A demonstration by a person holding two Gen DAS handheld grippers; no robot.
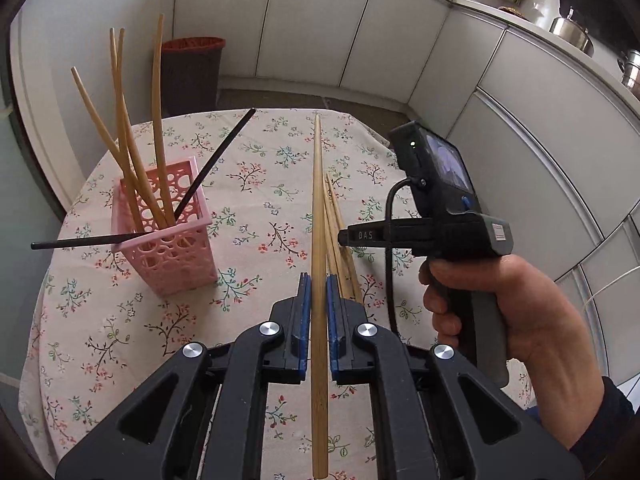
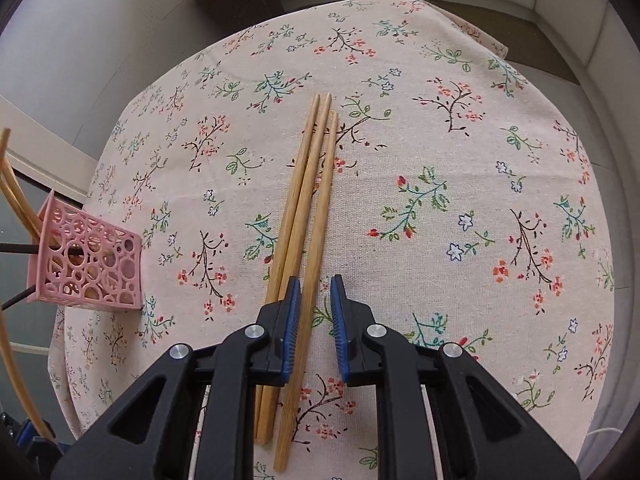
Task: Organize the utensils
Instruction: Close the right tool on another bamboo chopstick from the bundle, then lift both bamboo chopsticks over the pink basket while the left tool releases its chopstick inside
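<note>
My left gripper (image 1: 318, 282) is shut on a bamboo chopstick (image 1: 318, 200), held above the flowered tablecloth (image 1: 256, 168) and pointing away from me. To its left stands a pink perforated basket (image 1: 168, 240) holding several bamboo chopsticks and two black ones. Three bamboo chopsticks (image 2: 309, 200) lie side by side on the cloth. My right gripper (image 2: 316, 284) hangs just over them, jaws narrowly apart astride the rightmost chopstick (image 2: 321, 200), with a slim gap at the right pad. The basket (image 2: 92, 264) is at the far left in the right wrist view.
A person's hand (image 1: 500, 312) holds the right gripper's handle at the table's right side. A brown bin with an orange rim (image 1: 192, 72) stands on the floor behind the table. White cabinets (image 1: 520, 120) curve around the right, with pots (image 1: 568, 28) on the counter.
</note>
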